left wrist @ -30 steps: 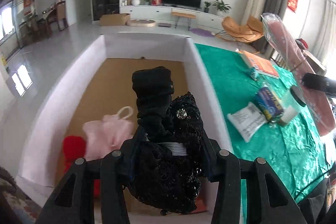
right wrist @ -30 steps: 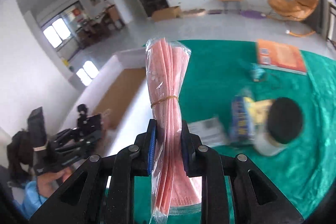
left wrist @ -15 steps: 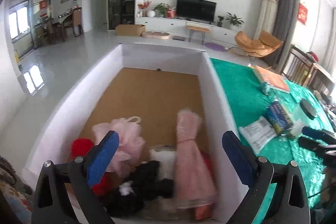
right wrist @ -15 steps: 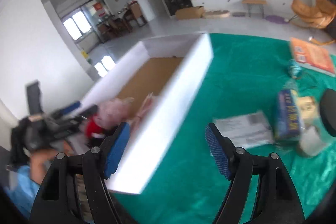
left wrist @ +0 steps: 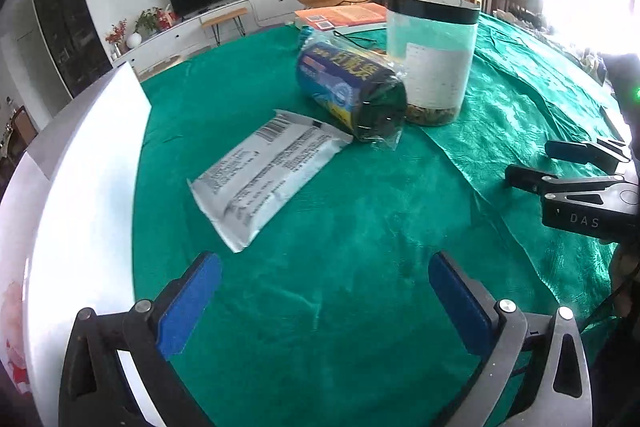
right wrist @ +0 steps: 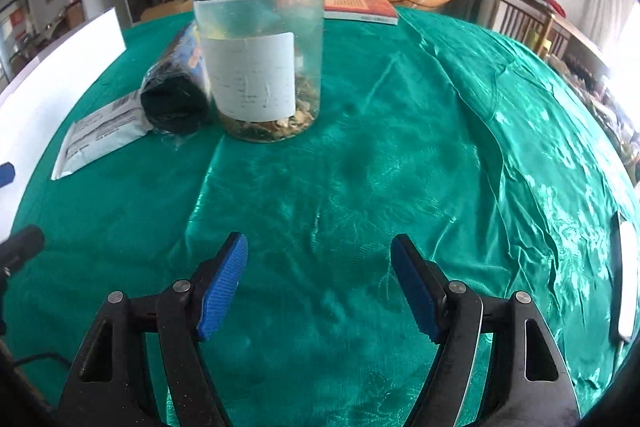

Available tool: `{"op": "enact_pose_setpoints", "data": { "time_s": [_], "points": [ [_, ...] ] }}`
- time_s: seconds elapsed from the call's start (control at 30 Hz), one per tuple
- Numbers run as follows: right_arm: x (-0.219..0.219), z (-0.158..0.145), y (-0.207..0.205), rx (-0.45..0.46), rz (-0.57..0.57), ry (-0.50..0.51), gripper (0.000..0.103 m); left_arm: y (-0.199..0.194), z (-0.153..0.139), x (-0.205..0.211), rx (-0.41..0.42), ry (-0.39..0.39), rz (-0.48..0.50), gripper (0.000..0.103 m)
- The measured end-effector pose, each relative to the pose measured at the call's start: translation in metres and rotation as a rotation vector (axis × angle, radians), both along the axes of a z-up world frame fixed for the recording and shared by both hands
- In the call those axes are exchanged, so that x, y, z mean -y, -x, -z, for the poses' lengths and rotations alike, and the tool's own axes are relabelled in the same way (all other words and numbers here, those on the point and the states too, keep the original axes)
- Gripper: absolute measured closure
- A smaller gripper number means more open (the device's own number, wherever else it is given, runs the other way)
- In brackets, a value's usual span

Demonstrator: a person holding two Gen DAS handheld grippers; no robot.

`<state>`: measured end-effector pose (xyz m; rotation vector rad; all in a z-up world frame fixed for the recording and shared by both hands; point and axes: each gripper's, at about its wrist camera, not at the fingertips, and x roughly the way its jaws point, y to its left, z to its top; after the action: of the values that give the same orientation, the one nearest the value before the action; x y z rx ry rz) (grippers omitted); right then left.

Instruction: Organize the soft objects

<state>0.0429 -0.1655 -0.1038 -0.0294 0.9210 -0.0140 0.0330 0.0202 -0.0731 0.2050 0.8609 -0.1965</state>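
Observation:
My left gripper (left wrist: 323, 263) hangs over the green tablecloth (left wrist: 360, 235), its jaws still opening with nothing between the blue pads. A white printed packet (left wrist: 264, 175) lies just ahead of it. Behind the packet lies a blue roll wrapped in plastic (left wrist: 352, 91). My right gripper (right wrist: 320, 243) is open and empty above bare cloth. It also shows in the left wrist view as the right gripper (left wrist: 536, 163) at the right edge. The white box (left wrist: 88, 167) stands at the left, with a sliver of pink and red soft things (left wrist: 12, 311) inside.
A clear jar with a black lid (right wrist: 260, 55) stands beside the roll (right wrist: 176, 95). An orange book (right wrist: 360, 5) lies at the far side of the table. A flat white object (right wrist: 624, 275) rests at the right edge. Chairs stand beyond the table.
The left gripper let go of the black garment and the right let go of the pink bundle, both now in the box. Both opened and swung right and down over the green table.

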Motion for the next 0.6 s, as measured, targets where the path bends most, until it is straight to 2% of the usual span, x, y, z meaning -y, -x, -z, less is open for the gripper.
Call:
{"op": "enact_pose_setpoints", "data": {
  "time_s": [0.27, 0.37, 0.6],
  "points": [
    [0.012, 0.005, 0.005, 0.0, 0.048, -0.03, 0.025, -0.016, 0.03, 0.018, -0.073, 0.027, 0.033, 0.0],
    [0.012, 0.006, 0.005, 0.0, 0.05, -0.026, 0.024, -0.021, 0.035, 0.013, -0.1, 0.084, 0.028, 0.0],
    [0.015, 0.008, 0.005, -0.002, 0.054, -0.029, 0.022, -0.022, 0.037, 0.012, -0.084, 0.087, 0.024, 0.0]
  ]
}}
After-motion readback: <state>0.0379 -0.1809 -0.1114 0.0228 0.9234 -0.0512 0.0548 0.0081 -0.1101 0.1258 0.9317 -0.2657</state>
